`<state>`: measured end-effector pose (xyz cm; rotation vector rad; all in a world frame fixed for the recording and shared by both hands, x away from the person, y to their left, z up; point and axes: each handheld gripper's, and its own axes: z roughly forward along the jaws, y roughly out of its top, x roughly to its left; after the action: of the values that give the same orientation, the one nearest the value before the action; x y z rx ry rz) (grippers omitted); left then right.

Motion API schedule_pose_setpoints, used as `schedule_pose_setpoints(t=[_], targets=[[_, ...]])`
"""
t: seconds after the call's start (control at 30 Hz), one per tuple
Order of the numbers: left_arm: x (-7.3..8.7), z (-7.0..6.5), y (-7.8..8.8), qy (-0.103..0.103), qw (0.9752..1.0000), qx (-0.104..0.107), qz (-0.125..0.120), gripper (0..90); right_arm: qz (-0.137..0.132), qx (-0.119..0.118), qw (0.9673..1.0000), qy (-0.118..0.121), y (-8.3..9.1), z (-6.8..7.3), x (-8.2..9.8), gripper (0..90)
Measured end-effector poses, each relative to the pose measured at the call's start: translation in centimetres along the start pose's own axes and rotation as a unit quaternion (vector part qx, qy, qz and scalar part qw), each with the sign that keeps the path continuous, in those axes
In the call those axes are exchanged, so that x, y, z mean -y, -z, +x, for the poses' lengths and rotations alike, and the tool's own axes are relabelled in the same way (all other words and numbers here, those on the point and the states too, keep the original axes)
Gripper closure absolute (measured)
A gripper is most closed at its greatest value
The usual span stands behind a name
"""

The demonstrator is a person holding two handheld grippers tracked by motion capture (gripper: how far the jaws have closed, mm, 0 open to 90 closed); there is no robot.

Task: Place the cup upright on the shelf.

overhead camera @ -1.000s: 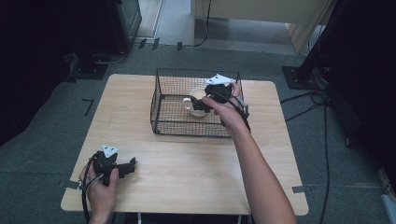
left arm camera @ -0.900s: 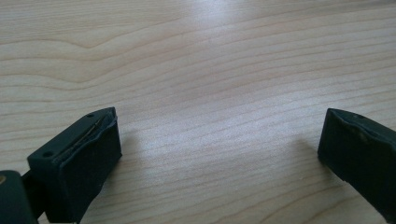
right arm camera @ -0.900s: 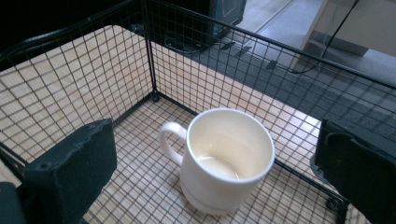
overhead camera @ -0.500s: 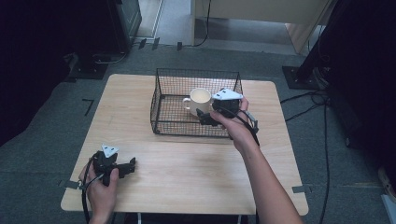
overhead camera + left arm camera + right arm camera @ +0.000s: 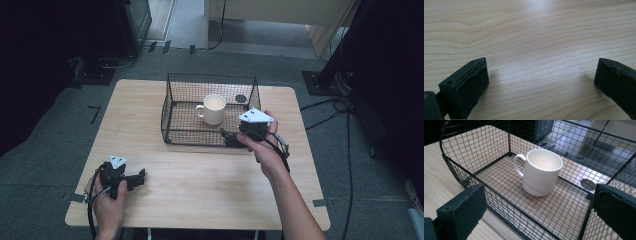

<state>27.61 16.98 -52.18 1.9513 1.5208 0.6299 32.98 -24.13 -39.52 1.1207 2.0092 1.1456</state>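
A white mug [image 5: 214, 108] [image 5: 540, 172] stands upright inside a black wire basket [image 5: 175, 131] [image 5: 499, 197] at the back middle of the wooden table. My right gripper [image 5: 229, 137] [image 5: 536, 212] hovers at the basket's front right corner, open and empty, its jaws pointing at the mug from outside the rim. Near the table's front left, my left gripper [image 5: 139, 176] [image 5: 540, 82] rests low over bare wood, open with nothing between its jaws.
A small dark round disc [image 5: 241, 98] [image 5: 587, 184] lies in the basket's back right corner. The wooden table [image 5: 200, 190] has bare room in front of the basket. Cables and dark stands [image 5: 325, 85] sit on the floor around the table.
My right gripper has let go of the mug and drawn back out of the basket toward its front right corner. The mug now stands alone. The left gripper has stayed still.
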Motion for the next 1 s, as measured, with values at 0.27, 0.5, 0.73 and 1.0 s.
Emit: schedule_pose_setpoints(t=[0.27,0.5,0.73,1.0], targets=[[0.0,0.0,0.0,0.0,1.0,0.0,0.0,0.0,0.001,0.007,1.0,0.0,1.7,-0.4,2.2,0.0],[0.0,0.0,0.0,0.0,1.0,0.0,0.0,0.0,0.003,0.02,0.9997,-0.015,3.1,-1.5,4.2,0.0],[0.0,0.0,0.0,0.0,1.0,0.0,0.0,0.0,0.005,0.035,0.999,-0.029,4.9,-2.3,6.4,0.0],[0.0,0.0,0.0,0.0,1.0,0.0,0.0,0.0,0.01,0.052,0.9976,-0.045,6.5,-3.6,8.5,0.0]])
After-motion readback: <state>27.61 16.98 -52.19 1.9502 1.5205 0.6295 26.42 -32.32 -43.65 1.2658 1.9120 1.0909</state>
